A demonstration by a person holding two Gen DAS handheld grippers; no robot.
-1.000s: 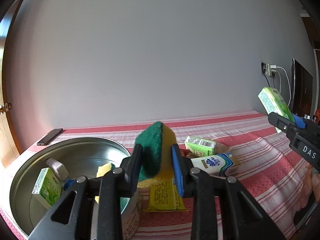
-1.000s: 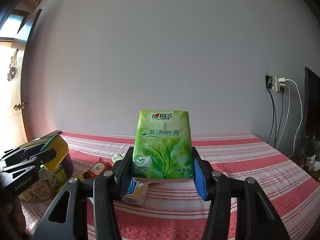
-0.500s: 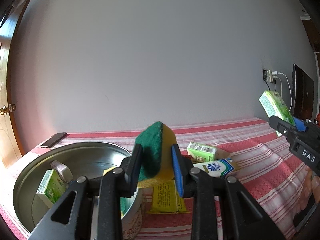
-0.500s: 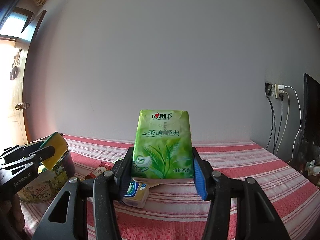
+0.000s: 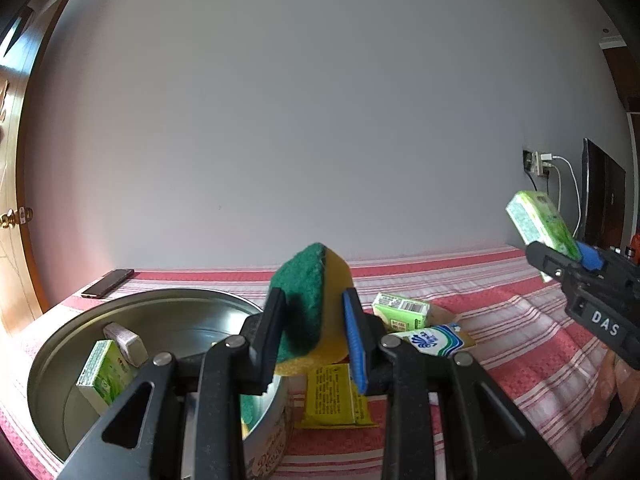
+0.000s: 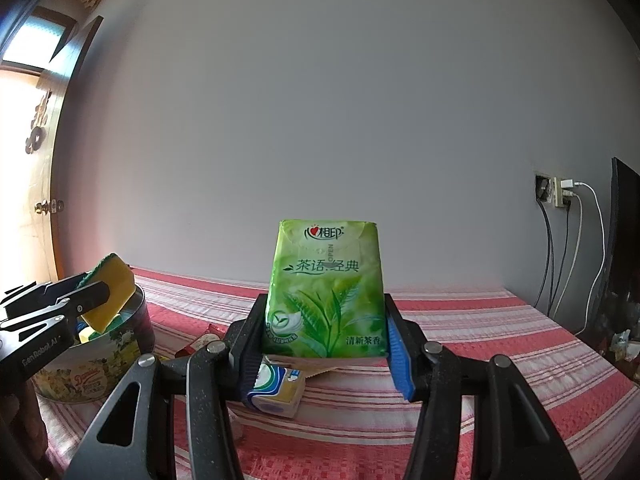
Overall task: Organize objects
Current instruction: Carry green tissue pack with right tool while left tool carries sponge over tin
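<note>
Green-yellow sponge (image 5: pixel 310 312) clamped in left tool (image 5: pixel 314 334) | right tool (image 6: pixel 326 340) grips green tissue pack (image 6: pixel 326 288)

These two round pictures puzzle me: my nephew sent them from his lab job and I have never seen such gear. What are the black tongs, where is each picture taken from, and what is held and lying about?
The black tongs are two hand-held grippers, one in each of a person's hands; no robot arm is involved. Each carries a wide-angle camera looking forward along its two fingers, hence the round, bent pictures.

In the left camera's picture, the left gripper is shut on a green-and-yellow sponge, by the rim of a round metal tin that already holds a few small items. In the right camera's picture, the right gripper is shut on a green tissue pack, held up above the table.

On the red striped tablecloth lie more small packs: a green one, a white-and-blue one and a yellow packet. A phone lies by the wall.
</note>
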